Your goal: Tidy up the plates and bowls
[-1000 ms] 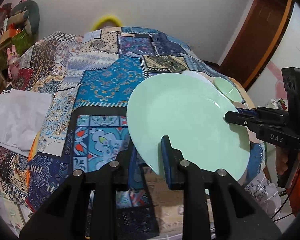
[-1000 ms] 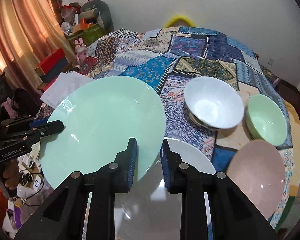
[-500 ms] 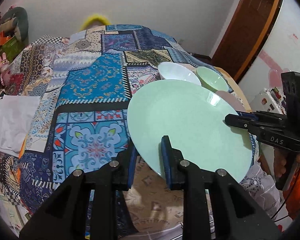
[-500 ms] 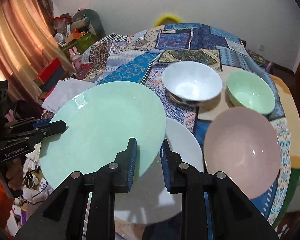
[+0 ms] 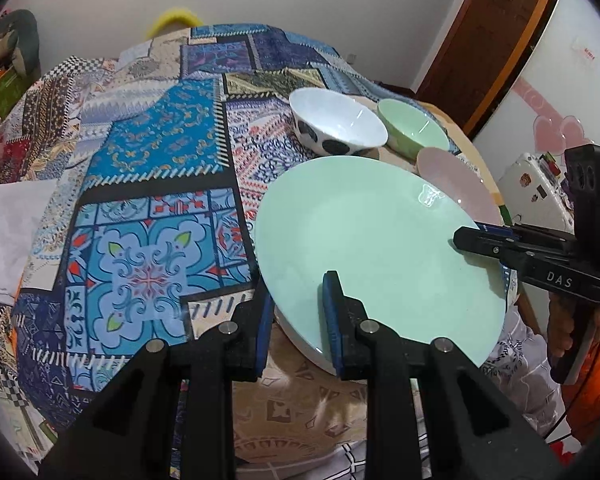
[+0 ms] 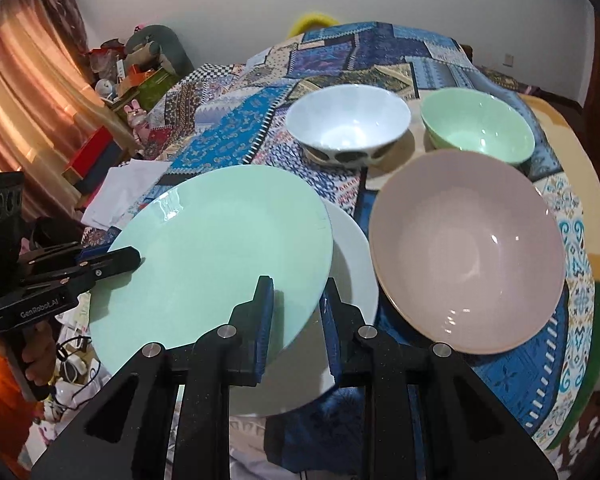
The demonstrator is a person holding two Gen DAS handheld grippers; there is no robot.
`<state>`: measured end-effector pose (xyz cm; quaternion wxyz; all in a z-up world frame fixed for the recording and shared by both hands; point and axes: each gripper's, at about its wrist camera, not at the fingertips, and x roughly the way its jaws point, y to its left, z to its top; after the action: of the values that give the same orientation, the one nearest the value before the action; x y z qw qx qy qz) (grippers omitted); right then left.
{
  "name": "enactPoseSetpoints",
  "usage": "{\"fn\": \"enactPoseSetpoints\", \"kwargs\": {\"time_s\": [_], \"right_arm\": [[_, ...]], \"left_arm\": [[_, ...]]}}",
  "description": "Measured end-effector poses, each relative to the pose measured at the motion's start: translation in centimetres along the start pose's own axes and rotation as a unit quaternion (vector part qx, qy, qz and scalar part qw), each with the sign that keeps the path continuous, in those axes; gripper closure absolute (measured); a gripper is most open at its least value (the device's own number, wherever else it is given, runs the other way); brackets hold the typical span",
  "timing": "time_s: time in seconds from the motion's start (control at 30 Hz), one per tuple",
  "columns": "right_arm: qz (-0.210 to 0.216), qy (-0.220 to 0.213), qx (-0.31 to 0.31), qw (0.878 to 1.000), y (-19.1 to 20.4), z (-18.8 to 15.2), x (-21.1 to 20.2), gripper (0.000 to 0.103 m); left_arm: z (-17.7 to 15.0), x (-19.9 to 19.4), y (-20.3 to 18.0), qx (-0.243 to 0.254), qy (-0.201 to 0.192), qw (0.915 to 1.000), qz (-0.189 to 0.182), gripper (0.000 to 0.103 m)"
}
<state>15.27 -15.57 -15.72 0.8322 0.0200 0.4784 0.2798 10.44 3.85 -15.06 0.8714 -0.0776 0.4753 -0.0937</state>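
Observation:
A mint-green plate (image 5: 380, 248) (image 6: 220, 248) hangs tilted over the table, held at two opposite rims. My left gripper (image 5: 296, 292) is shut on its near-left rim, and shows in the right wrist view as the left gripper (image 6: 116, 258). My right gripper (image 6: 296, 292) is shut on the other rim, seen from the left as the right gripper (image 5: 472, 240). A white plate (image 6: 352, 252) lies just beneath the green one. To its right sits a wide pink bowl (image 6: 468, 248). Behind stand a white bowl (image 6: 348, 120) with dark spots and a green bowl (image 6: 476, 124).
A patchwork cloth (image 5: 152, 184) covers the round table. White paper (image 5: 8, 232) lies at its left edge. A white fridge (image 5: 532, 184) and a brown door stand to the right, an orange curtain (image 6: 20, 100) and clutter to the left.
Both grippers have carried the green plate sideways and lower, so it now hangs over the white plate. The bowls have come fully into the left wrist view. Both grips are unchanged.

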Motion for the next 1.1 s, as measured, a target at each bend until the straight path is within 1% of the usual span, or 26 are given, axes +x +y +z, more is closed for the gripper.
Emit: {"fn": "enactPoseSetpoints", "kwargs": {"time_s": [0.3, 0.63, 0.97, 1.1], "right_arm": [[0.002, 0.02, 0.018, 1.0, -1.2, -1.1, 1.1, 0.081], [0.003, 0.029, 0.031, 0.999, -1.9, -1.5, 1.6, 0.081], [0.005, 0.027, 0.037, 0.999, -2.0, -1.3, 1.6, 0.08], [0.007, 0.029, 0.037, 0.999, -2.0, -1.3, 1.5, 0.079]], "left_arm": [[-0.4, 2.2, -0.4, 0.001, 0.027, 0.9996, 0.0, 0.079], [-0.6, 3.5, -0.5, 0.002, 0.041, 0.9992, 0.002, 0.079], [-0.2, 4.1, -0.7, 0.007, 0.041, 0.9991, 0.004, 0.079], [-0.2, 4.1, -0.7, 0.007, 0.047, 0.9989, 0.003, 0.078]]}}
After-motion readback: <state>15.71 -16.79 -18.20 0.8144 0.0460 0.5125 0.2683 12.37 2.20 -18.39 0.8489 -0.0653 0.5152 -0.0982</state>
